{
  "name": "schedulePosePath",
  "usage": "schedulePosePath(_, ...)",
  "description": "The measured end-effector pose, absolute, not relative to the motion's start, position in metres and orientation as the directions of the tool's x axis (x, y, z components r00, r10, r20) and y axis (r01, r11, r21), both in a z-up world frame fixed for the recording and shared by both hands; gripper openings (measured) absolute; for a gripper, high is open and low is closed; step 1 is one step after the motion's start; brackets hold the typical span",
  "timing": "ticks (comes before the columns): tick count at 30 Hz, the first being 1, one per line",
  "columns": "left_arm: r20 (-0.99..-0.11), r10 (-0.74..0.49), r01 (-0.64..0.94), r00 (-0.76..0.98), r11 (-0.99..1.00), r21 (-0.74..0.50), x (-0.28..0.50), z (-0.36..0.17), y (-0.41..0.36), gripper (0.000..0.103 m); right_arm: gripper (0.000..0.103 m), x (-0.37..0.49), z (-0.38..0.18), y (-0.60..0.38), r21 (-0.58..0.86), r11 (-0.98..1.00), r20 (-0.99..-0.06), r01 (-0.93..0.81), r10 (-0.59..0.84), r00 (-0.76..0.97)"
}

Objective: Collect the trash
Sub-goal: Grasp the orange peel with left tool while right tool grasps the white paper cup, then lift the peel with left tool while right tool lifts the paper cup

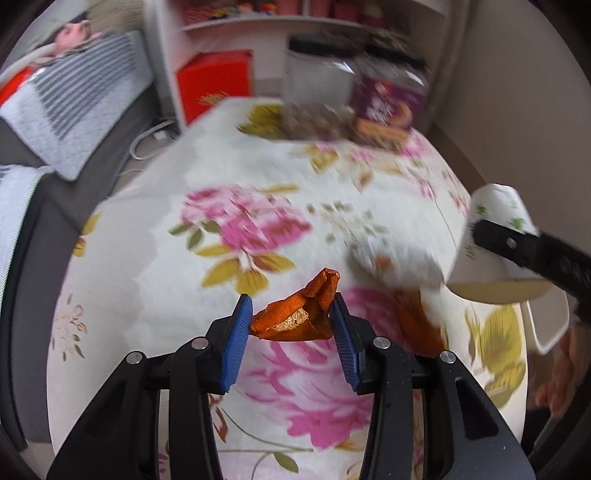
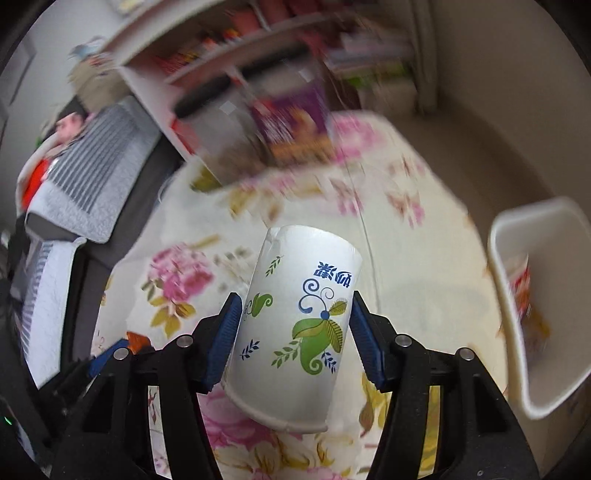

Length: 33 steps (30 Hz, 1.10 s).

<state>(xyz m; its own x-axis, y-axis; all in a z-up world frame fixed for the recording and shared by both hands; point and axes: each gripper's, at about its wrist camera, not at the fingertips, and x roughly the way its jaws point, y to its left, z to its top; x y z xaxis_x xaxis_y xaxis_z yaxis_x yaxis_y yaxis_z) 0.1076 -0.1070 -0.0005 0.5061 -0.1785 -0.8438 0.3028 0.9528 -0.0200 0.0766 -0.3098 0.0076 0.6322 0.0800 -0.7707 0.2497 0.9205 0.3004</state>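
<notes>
My left gripper [image 1: 293, 310] is shut on a piece of orange peel [image 1: 299, 314] and holds it above the flowered tablecloth [image 1: 221, 206]. My right gripper [image 2: 295, 314] is shut on a white paper cup [image 2: 295, 325] with green and blue print, held upside down with its rim toward me. The cup also shows in the left wrist view [image 1: 495, 236], at the right, above the white bin. A white trash bin [image 2: 535, 302] stands beside the table's right edge with red-printed trash inside. Another orange scrap [image 1: 417, 317] lies blurred on the cloth right of my left gripper.
A clear jar with a black lid [image 1: 317, 85] and a purple snack box [image 1: 388, 103] stand at the table's far end. A white shelf [image 1: 236, 22] with a red box [image 1: 214, 85] is behind. A striped cushion [image 1: 74, 107] lies to the left.
</notes>
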Motion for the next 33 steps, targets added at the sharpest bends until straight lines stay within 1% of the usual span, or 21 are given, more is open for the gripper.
schedulePosePath(2, -0.829, -0.168, 0.265, 0.533, 0.964, -0.024, 0.112, 0.006, -0.104, 0.044, 0.056, 0.077, 0.018, -0.303, 0.260, 0.941, -0.742, 0.217, 0.051, 0.669)
schedulePosePath(6, -0.792, -0.139, 0.184, 0.594, 0.982, -0.034, 0.115, 0.020, -0.096, 0.044, 0.056, 0.071, 0.041, -0.286, 0.131, 0.978, -0.661, 0.161, -0.035, 0.750)
schedulePosePath(9, -0.760, -0.110, 0.132, 0.640, 0.991, -0.033, 0.115, 0.032, -0.093, 0.044, 0.056, 0.066, 0.054, -0.274, 0.046, 0.989, -0.600, 0.141, -0.086, 0.796)
schedulePosePath(11, -0.732, -0.091, 0.101, 0.675, 0.994, -0.030, 0.114, 0.042, -0.092, 0.044, 0.056, 0.062, 0.061, -0.270, 0.017, 0.990, -0.570, 0.138, -0.104, 0.815)
schedulePosePath(17, -0.684, -0.063, 0.067, 0.727, 0.998, -0.021, 0.107, 0.059, -0.096, 0.045, 0.056, 0.053, 0.074, -0.275, -0.034, 0.988, -0.507, 0.154, -0.149, 0.849)
schedulePosePath(25, -0.651, -0.048, 0.070, 0.758, 0.997, 0.008, 0.095, 0.069, -0.117, 0.045, 0.056, 0.039, 0.082, -0.280, -0.066, 0.984, -0.469, 0.167, -0.178, 0.865)
schedulePosePath(33, -0.635, -0.062, 0.087, 0.770, 0.996, 0.008, 0.085, 0.075, -0.139, 0.045, 0.057, 0.026, 0.089, -0.292, -0.091, 0.976, -0.441, 0.200, -0.220, 0.870)
